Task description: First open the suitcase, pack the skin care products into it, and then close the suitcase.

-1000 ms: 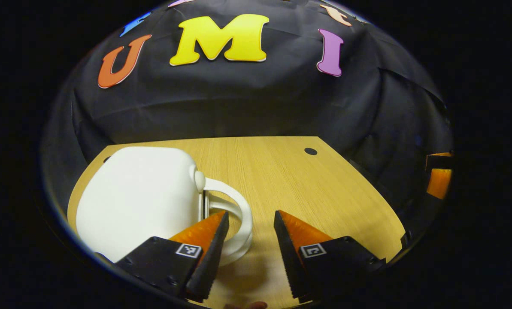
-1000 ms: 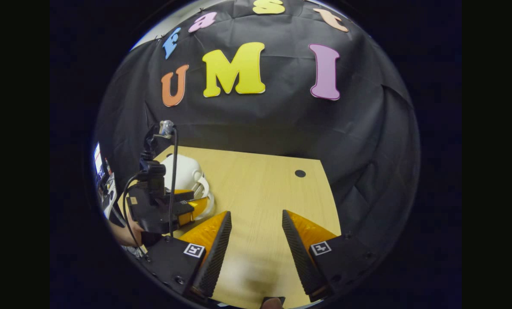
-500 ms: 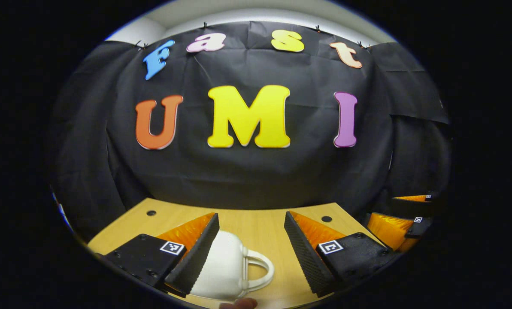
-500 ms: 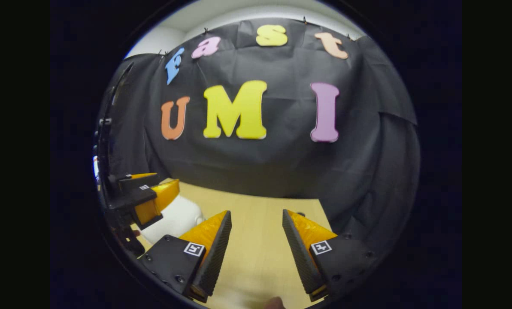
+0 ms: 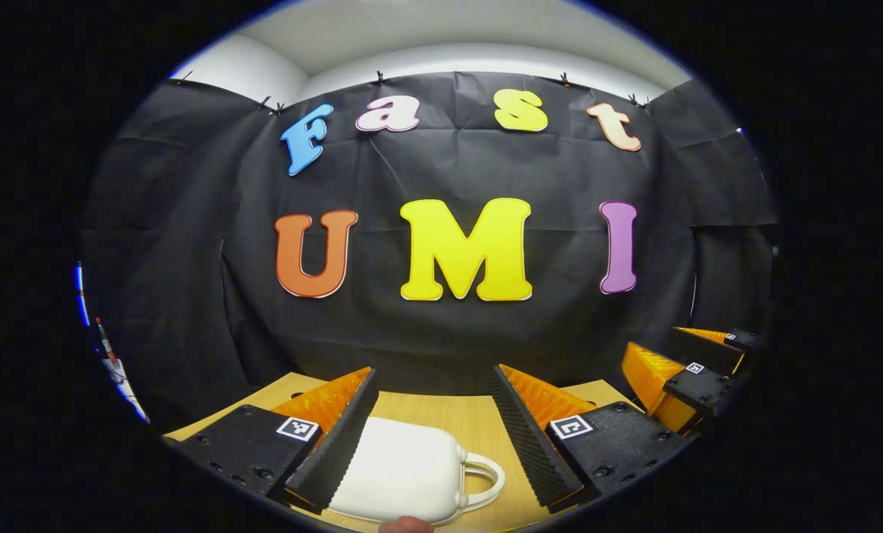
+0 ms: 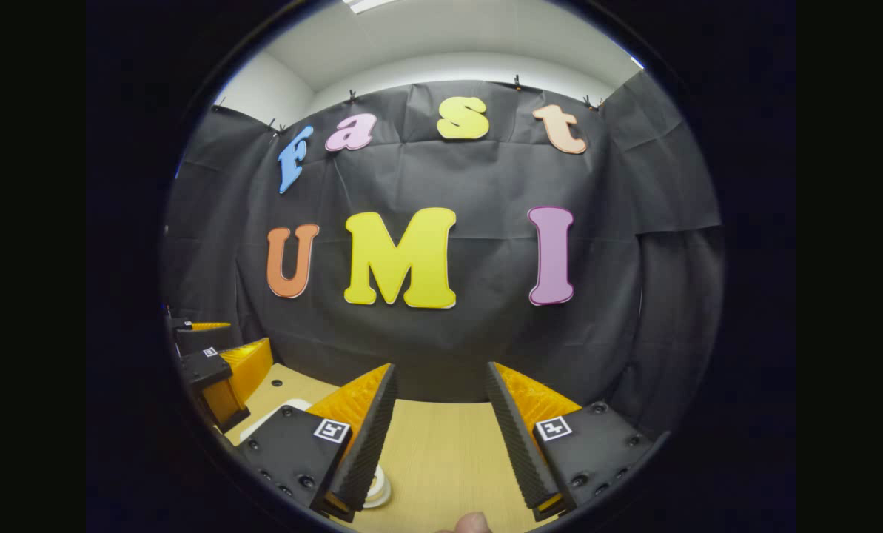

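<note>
Two tongs are hovering wide open over the wooden worktop [image 6: 441, 451], holding nothing: left tongs [image 5: 434, 437] above the closed white suitcase [image 5: 400, 474], right tongs [image 6: 437, 433] beside it.

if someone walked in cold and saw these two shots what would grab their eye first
Most likely the white suitcase with its loop handle, lying shut on the wooden table low in the left gripper view, framed by the open fingers of the left gripper. Next, the right gripper, also open, over bare tabletop in the right gripper view, with a sliver of the white case past its left finger.
</note>
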{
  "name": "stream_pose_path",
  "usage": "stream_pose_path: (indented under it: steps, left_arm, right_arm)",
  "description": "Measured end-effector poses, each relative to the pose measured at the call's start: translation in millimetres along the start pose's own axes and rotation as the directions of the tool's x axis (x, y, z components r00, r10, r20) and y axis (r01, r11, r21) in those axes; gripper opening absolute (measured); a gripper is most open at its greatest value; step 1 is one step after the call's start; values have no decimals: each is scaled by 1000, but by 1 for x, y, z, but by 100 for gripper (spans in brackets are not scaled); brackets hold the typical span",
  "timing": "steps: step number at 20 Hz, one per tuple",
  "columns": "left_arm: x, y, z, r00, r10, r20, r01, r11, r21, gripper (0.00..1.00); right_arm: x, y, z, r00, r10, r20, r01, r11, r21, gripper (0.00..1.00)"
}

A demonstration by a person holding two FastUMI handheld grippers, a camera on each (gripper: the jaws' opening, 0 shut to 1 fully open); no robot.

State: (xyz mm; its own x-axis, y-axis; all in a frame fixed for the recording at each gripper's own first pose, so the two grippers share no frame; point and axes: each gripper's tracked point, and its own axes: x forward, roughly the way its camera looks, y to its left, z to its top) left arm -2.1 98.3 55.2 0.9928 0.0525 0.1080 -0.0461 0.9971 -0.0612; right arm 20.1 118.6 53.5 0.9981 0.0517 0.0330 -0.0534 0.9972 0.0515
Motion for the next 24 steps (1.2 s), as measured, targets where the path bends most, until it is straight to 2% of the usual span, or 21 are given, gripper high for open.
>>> stream_pose_path:
  steps: [3, 7, 11, 15, 18, 24]
  left_arm:
    - [0, 21, -2, 999, 39, -11, -39, 999, 15, 97]
    - [-11, 33, 14, 998, 46, 31, -47, 999, 25, 97]
    - [-15, 41, 20, 998, 31, 58, -30, 999, -27, 97]
    - [-8, 61, 11, 997, 59, 42, -56, 996, -71, 98]
    - [-2, 56, 10, 999, 25, 44, -21, 994, -107, 97]
    - [7, 42, 7, 998, -33, 44, 37, 995, -94, 97]
  right_arm:
    - [-2, 11, 1, 1000, 12, 7, -12, 1000, -8, 73]
    - [-5, 32, 1, 999, 49, -17, -49, 999, -16, 73]
    - [-8, 51, 11, 997, 77, 5, -77, 997, -20, 74]
    - [-1, 57, 20, 998, 55, 18, -55, 998, -7, 73]
    - [2, 53, 22, 999, 31, 22, -31, 1000, -4, 72]
    - [7, 51, 22, 1000, 8, 25, -8, 1000, 0, 74]
